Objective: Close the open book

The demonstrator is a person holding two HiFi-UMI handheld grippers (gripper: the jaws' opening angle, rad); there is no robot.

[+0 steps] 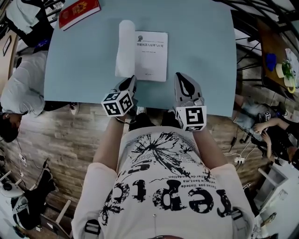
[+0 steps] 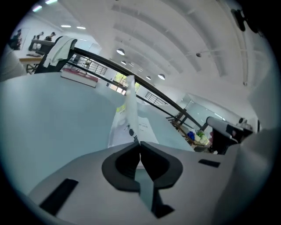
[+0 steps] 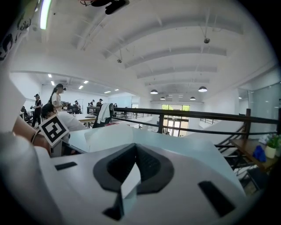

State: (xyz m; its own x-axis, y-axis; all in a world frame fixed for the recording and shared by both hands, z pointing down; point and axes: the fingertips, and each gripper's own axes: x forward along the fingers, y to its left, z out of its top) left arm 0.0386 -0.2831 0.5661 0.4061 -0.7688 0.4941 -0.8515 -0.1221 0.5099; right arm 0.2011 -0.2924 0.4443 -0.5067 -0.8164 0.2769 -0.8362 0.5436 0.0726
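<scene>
**Left gripper** point(image 1: 131, 80): the fingers are clenched, with the tips meeting in the left gripper view point(image 2: 139, 143). The lower edge of the raised leaf point(image 2: 130, 103) runs straight into the closed tips and appears pinched between them. From the tips the leaf stands upright. The gripper is at the near edge of the surface point(image 1: 84, 65), at the book's near left corner.

**Right gripper** point(image 1: 180, 75): the fingers are clenched, tips together in the right gripper view point(image 3: 135, 146), with nothing between them. The gripper is over the near edge of the surface, just to the right of the book's near right corner, and no contact with the book is visible.

**Book** point(image 1: 151, 56): it lies open at the middle of the light blue surface. The right-hand side lies flat, showing a white page with a printed title. On the left-hand side the raised leaf point(image 1: 125, 49) curls up off the surface beside the flat page.

**Other items**: a red book point(image 1: 78, 12) lies at the far left corner of the surface, well apart from the open book
</scene>
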